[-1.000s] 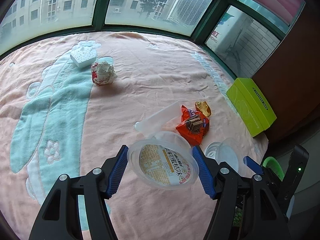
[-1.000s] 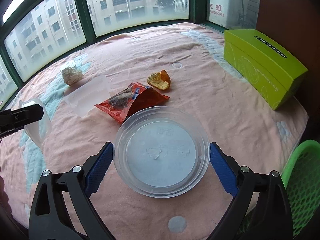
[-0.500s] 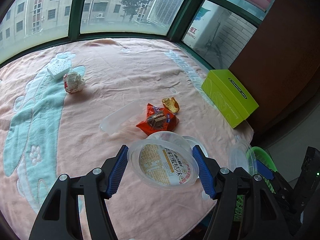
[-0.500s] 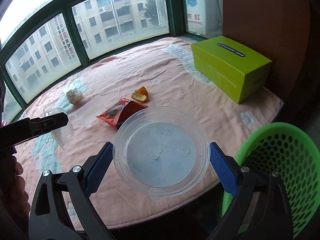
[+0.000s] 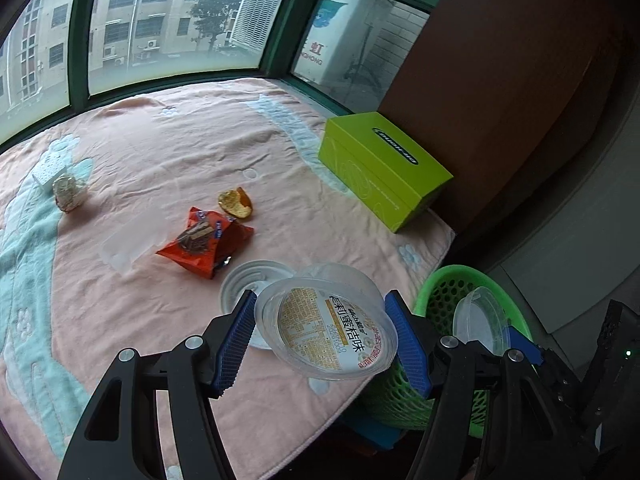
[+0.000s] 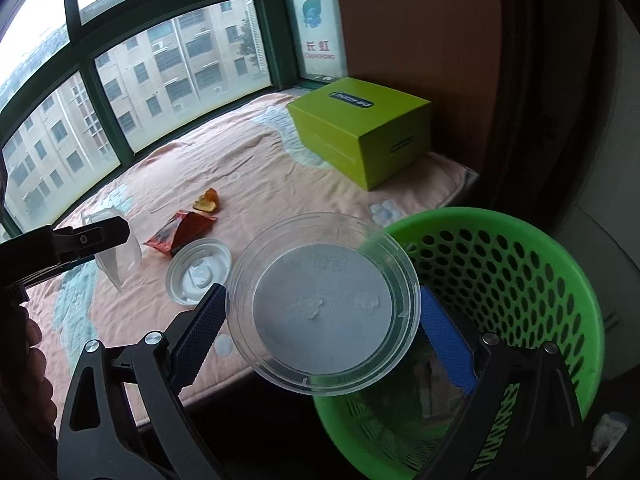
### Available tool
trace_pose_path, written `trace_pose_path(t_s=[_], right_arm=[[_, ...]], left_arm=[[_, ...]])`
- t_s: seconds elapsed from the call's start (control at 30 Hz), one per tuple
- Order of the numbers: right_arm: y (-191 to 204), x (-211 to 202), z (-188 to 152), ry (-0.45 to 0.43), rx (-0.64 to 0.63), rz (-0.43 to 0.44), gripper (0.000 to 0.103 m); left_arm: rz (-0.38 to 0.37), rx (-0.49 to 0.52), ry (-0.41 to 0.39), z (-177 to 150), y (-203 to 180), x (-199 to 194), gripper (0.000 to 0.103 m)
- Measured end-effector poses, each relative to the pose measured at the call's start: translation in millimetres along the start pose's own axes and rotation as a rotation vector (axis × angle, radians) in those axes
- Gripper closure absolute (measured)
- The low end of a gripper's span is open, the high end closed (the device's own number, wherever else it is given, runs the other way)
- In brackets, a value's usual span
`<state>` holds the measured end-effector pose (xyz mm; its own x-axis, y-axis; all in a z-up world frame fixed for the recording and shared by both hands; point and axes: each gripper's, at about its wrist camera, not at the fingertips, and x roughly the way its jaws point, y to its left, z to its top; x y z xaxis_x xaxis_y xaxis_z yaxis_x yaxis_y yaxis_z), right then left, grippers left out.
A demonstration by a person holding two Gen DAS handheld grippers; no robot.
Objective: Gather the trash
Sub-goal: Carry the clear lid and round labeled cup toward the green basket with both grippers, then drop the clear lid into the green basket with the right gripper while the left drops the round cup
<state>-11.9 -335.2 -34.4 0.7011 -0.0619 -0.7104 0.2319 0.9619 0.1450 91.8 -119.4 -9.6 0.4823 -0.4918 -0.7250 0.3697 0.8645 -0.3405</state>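
Observation:
My left gripper (image 5: 322, 334) is shut on a clear plastic cup with a printed label (image 5: 332, 330), held above the front edge of the pink blanket (image 5: 160, 152). My right gripper (image 6: 320, 320) is shut on a clear round lid (image 6: 324, 312), tilted over the near rim of the green mesh basket (image 6: 520, 280). In the left wrist view the basket (image 5: 452, 292) stands off the blanket's right corner, with the right gripper's lid (image 5: 480, 320) over it. On the blanket lie a white lid (image 5: 248, 280), an orange snack wrapper (image 5: 204, 240), an orange peel (image 5: 236, 204), a clear flat container (image 5: 132, 240) and a crumpled wrapper (image 5: 68, 192).
A lime-green box (image 5: 380, 168) sits at the blanket's right edge against a brown wall (image 5: 500, 80). A small white block (image 5: 48, 166) lies at the far left. Green-framed windows (image 6: 160, 72) run behind the blanket. A hand (image 6: 32, 360) shows at the left of the right wrist view.
Both grippers have carried their loads rightward and up off the blanket's middle toward its front right corner. The green basket has come fully into view, and the clear lid now hangs over it.

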Motion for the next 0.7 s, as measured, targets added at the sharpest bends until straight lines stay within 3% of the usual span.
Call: trace_pose_path(t_s=[0.4,0.7], right_arm=[[-69.2,-15.2,-12.0,-0.012,0.109,-0.099,0.009],[-97.3,-21.7,-17.7,-0.024,0.154,-0.146,0.007]], left_arm=[[-0.072,0.124,0.031,-1.0,-74.3,19.1,0.04],[-0.104,0.184,0.07,-6.2,-111.8,37.0,0.04]])
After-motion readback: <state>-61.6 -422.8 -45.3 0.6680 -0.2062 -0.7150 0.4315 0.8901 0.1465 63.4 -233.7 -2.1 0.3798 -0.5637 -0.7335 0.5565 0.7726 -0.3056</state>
